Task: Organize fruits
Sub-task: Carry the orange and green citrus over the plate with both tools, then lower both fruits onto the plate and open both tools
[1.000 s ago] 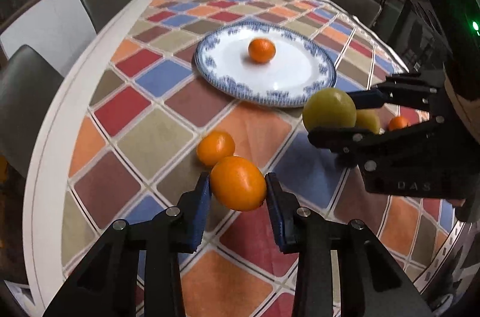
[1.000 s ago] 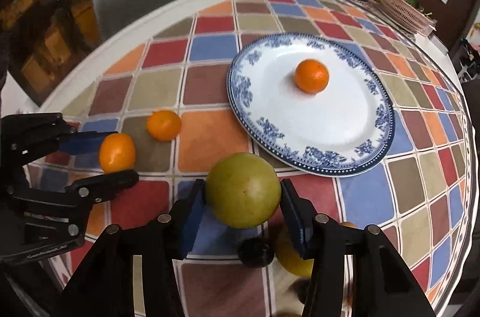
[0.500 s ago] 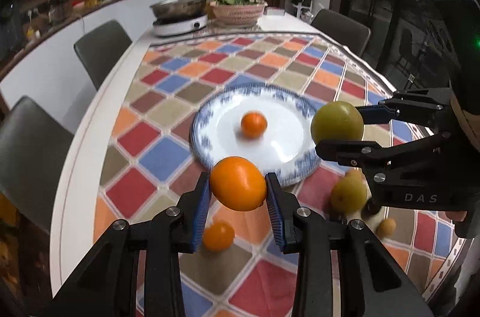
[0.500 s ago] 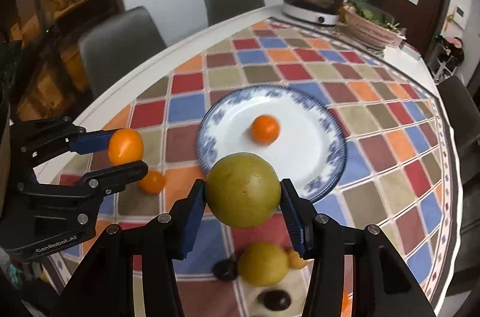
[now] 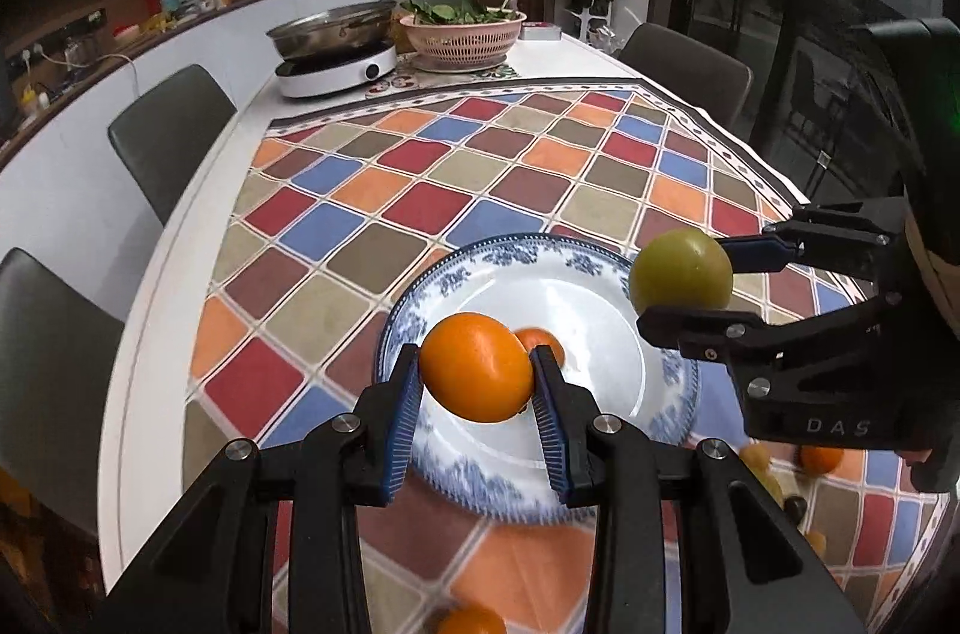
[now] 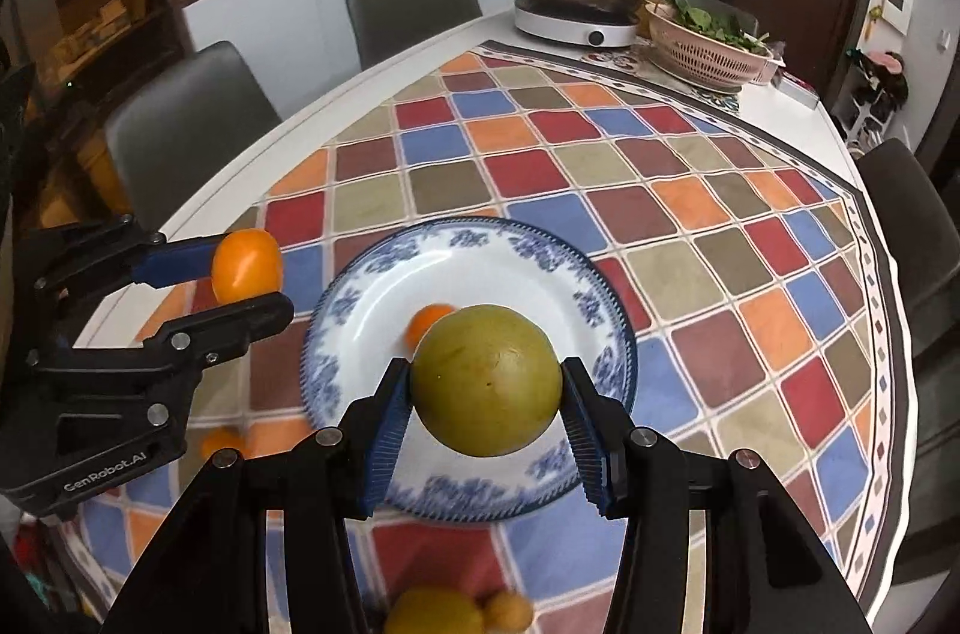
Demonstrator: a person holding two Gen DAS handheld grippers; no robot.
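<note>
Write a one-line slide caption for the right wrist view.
Right gripper holds a green fruit above the blue-rimmed plate; left gripper carries an orange alongside.

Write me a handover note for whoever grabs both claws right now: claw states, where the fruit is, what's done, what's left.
Left claw: shut on an orange, held over the plate.
Right claw: shut on a green fruit, also above the plate.
Done: one small orange lies on the plate.
Left: set both held fruits down on the plate, then fetch the loose fruit on the tablecloth near you, including a yellow one.
</note>
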